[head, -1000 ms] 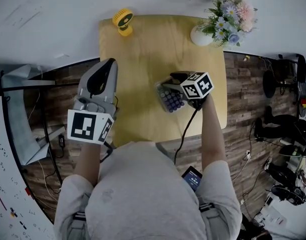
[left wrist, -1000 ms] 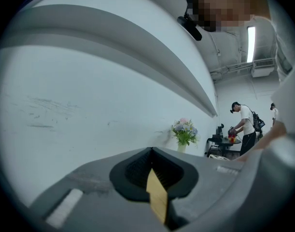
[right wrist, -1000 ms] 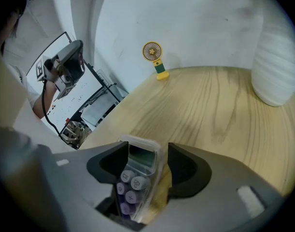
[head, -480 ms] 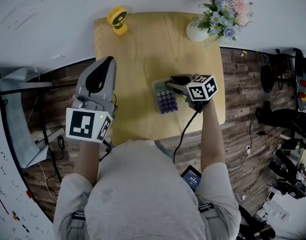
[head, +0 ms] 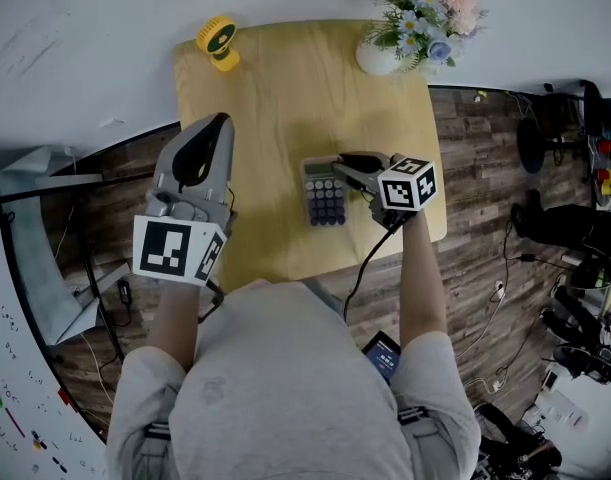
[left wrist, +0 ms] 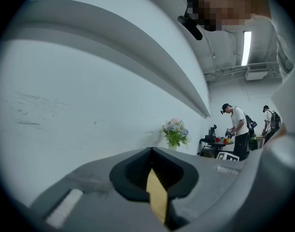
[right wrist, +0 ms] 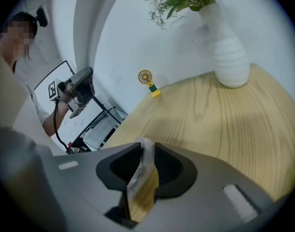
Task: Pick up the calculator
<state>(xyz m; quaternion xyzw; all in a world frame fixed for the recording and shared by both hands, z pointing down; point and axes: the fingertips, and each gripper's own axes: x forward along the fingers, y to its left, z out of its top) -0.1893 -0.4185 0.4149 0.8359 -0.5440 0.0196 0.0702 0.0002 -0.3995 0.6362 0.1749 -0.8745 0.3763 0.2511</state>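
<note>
The left gripper is kept empty, jaws together, over the near left part of the table. The jaws of the right gripper have just been closing and are clamped on the thin right edge of the calculator at mid-table. It is judged light, stiff and rather slippery, so the rim is best held, not the keys

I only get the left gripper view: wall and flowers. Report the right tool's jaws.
Observer: The right tool has just been closing; its jaws pinch the thin pale edge of the calculator.
Operator: Give me the calculator's place.
Observer: Keys up, at the near right part of the wooden table.
Operator: Name what else stands there.
Observer: A small yellow fan at the far left corner.
</note>
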